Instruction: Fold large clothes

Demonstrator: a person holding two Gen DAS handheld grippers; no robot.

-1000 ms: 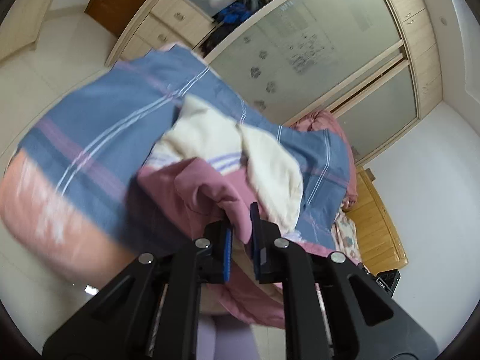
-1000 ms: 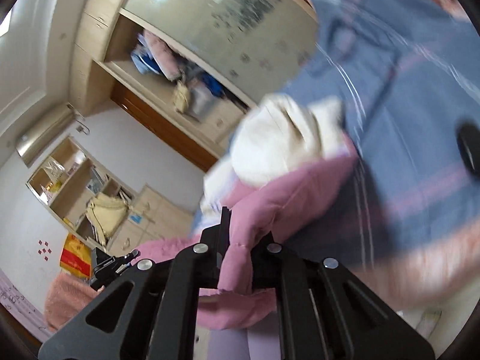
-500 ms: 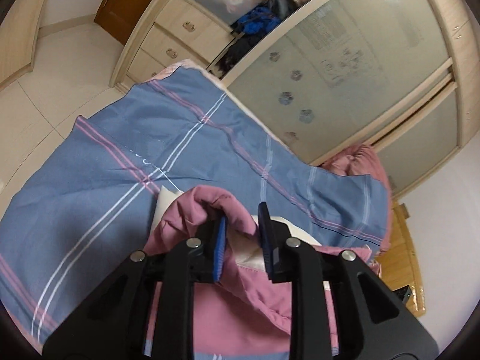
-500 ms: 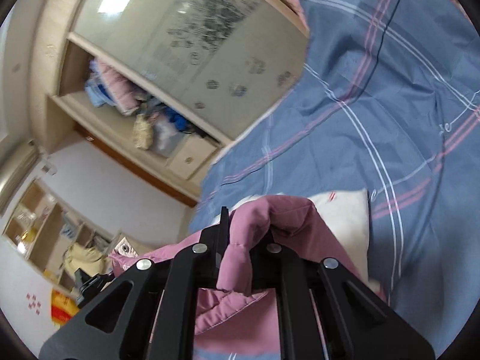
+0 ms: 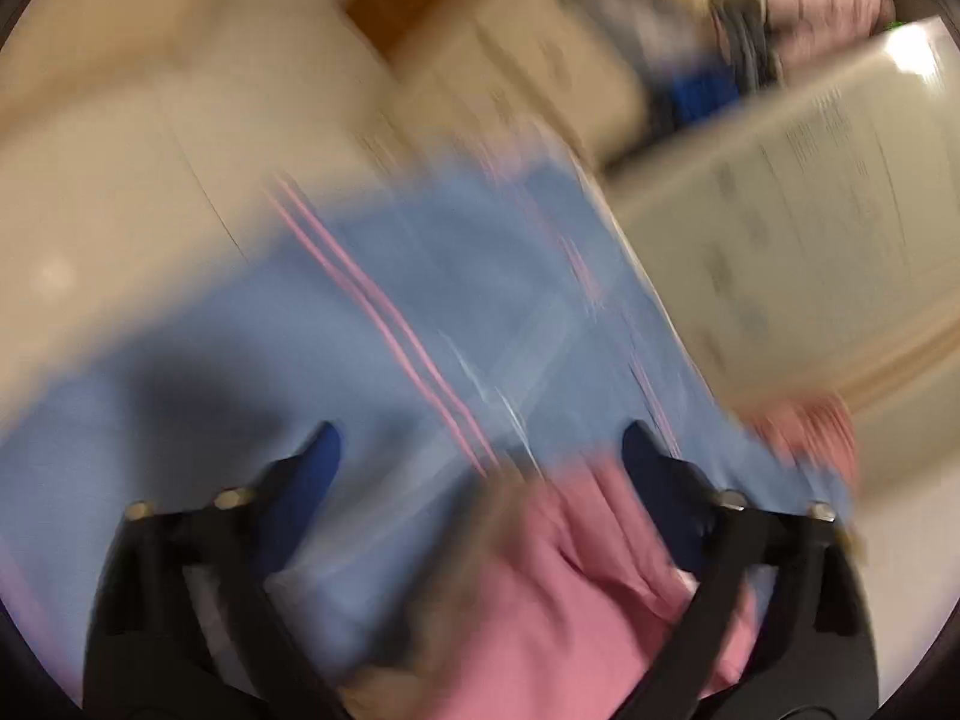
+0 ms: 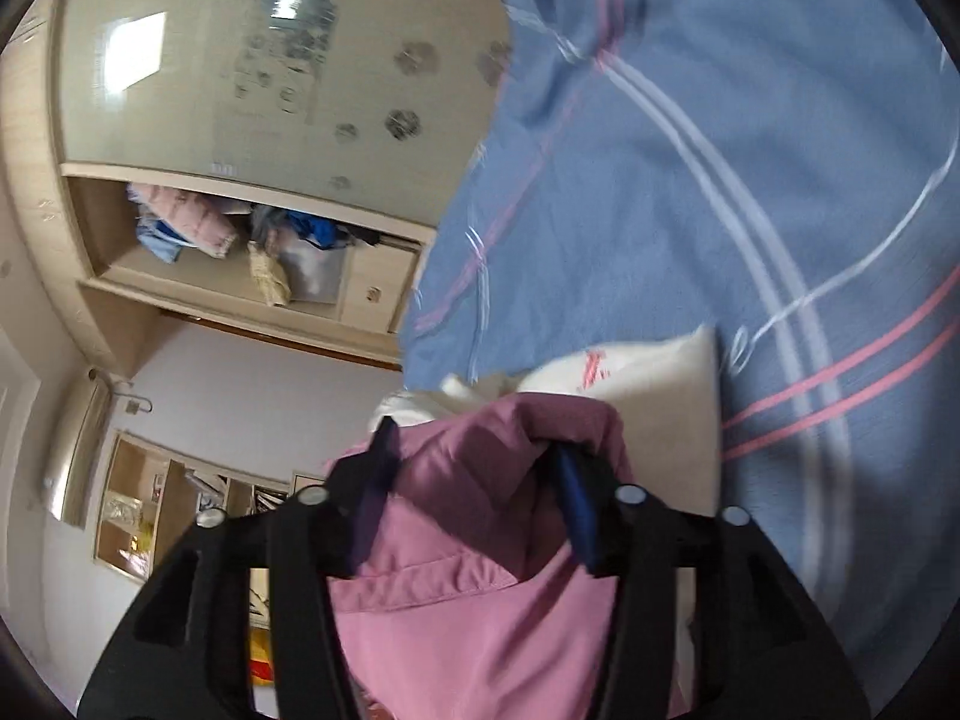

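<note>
1. The left gripper (image 5: pixel 480 450) has its two black fingers with blue pads spread wide apart, and nothing sits clamped between them; the left wrist view is heavily smeared by motion.
2. The pink padded fabric garment (image 5: pixel 576 588) lies below the gap of the left gripper, on the blue bed sheet with pink and white stripes (image 5: pixel 384 312); whether the right-hand finger touches the garment cannot be told through the blur.
3. The right gripper (image 6: pixel 474 468) also stands parted, somewhat less widely, with a raised fold of the pink garment (image 6: pixel 480 588) bunched loosely between its fingers and brushing the blue pads (image 6: pixel 576 510).
4. A cream-white lining (image 6: pixel 660 384) of the garment shows just beyond the pink fold, resting on the bed sheet (image 6: pixel 720 150).
5. Beyond the sheet's far edge stands a pale wooden wardrobe with frosted sliding doors (image 6: pixel 240 60), its open shelf stuffed with clothes.
</note>
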